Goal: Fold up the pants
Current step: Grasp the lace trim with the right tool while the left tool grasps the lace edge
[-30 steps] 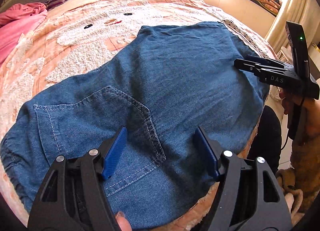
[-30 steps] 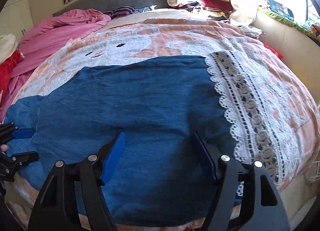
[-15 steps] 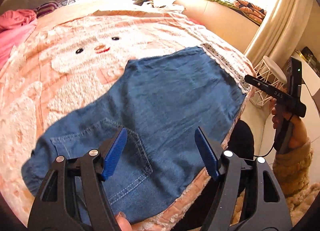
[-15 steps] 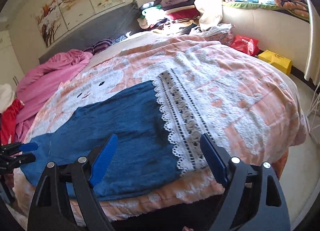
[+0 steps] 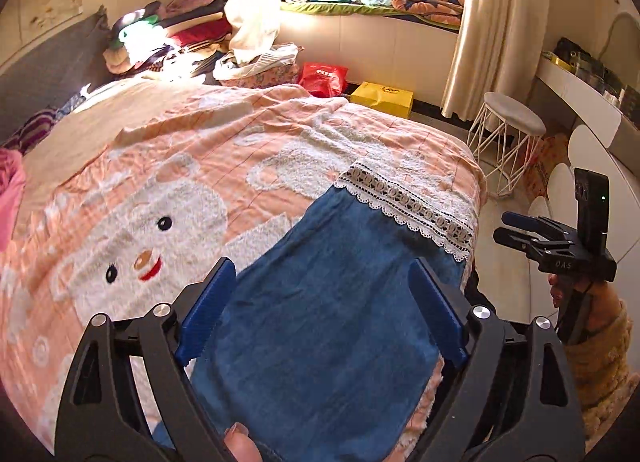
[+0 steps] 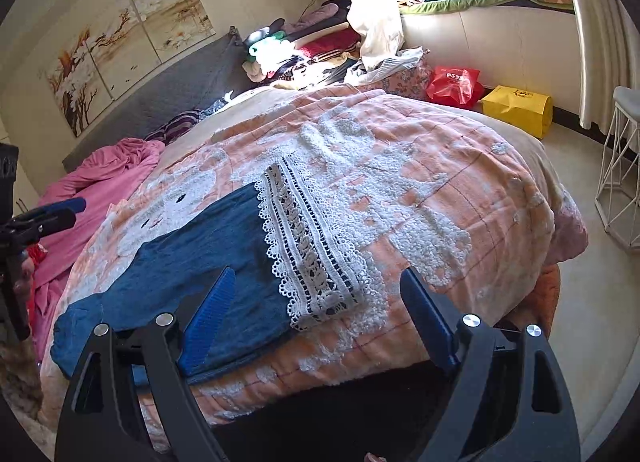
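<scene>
Hovering with both tools lifted clear of the pants (image 5: pixel 328 322), which are lying flat and already doubled on the bed (image 5: pixel 160 142), close to its edge at 6 o'clock. Holding the left gripper (image 5: pixel 320 266) with jaws spread wide, having just been opening them, and gripping nothing; seeing only denim lower down through the gap, not touched. Holding the right gripper (image 6: pixel 316 274) the same way: jaws wide, just opened, empty, pointing past the lace hem (image 6: pixel 312 254) toward the blanket.

Judging the step as a pause between folds, or perhaps the release after one. Probably needing one more fold to make the bundle compact: coming down again on the lace hem end, pinching both layers together near the corners, then carrying that end over toward the waist end without dragging the lower layer.

Showing, in the left wrist view only, the right gripper from the side at 3 o'clock, off the bed edge and over the floor, with a hand (image 5: pixel 568 294) on its handle, and a white stool (image 5: pixel 508 118) at 2 o'clock. Showing, in the right wrist view only, the waist end of the pants at 8 o'clock, the pink quilt (image 6: pixel 100 182) at 9 o'clock, and the paintings (image 6: pixel 120 50) at 10 o'clock.
</scene>
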Motion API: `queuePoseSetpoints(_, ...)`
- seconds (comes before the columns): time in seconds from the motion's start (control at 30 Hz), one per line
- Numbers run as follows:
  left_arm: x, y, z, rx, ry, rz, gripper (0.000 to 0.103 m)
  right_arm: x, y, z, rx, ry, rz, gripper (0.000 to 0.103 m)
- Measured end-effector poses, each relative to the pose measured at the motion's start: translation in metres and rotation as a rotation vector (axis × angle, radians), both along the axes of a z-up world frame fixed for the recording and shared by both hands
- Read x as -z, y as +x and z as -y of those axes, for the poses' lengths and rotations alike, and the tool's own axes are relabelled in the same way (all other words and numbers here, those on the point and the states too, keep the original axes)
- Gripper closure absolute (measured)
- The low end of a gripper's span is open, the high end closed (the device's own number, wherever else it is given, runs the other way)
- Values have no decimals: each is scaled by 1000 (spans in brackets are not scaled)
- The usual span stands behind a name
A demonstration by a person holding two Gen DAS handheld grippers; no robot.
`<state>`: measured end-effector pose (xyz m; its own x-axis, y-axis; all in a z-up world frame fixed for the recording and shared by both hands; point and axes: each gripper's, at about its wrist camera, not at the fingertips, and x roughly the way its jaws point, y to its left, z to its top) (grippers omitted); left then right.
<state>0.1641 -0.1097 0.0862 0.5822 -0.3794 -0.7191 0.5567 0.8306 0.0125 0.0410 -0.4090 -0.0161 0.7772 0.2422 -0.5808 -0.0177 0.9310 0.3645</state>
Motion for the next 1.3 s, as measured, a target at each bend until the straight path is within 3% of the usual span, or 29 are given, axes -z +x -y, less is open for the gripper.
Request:
queuePoseSetpoints(0.27,20,57,44,47,2,-83,18,9,13,-5,-25,8,-19,20)
queuePoseSetpoints(0.6,61,118,110,155,109,-106,18,25,39,-8,-36,-3,-57,20)
queuePoseSetpoints(0.77,81,146,128,192,98,-170,35,34,53,-9,-40,-4,-72,20)
queuePoseSetpoints(0.83,91,154,132,206,85,-207,41,39,61,-9,-55,9,-80,27)
queuePoseSetpoints(0.87,95,157,133,210,79,-224,48,41,64,-11,-84,23,-82,45)
queuePoseSetpoints(1.03,113,167,131,236,69,-305,67,44,68,-15,-106,16,-77,47)
queuePoseSetpoints(1.2,120,174,133,265,56,-322,67,49,73,-12,-102,28,-77,48)
queuePoseSetpoints(1.3,123,174,137,295,49,-316,61,44,69,-17,-145,42,-52,62)
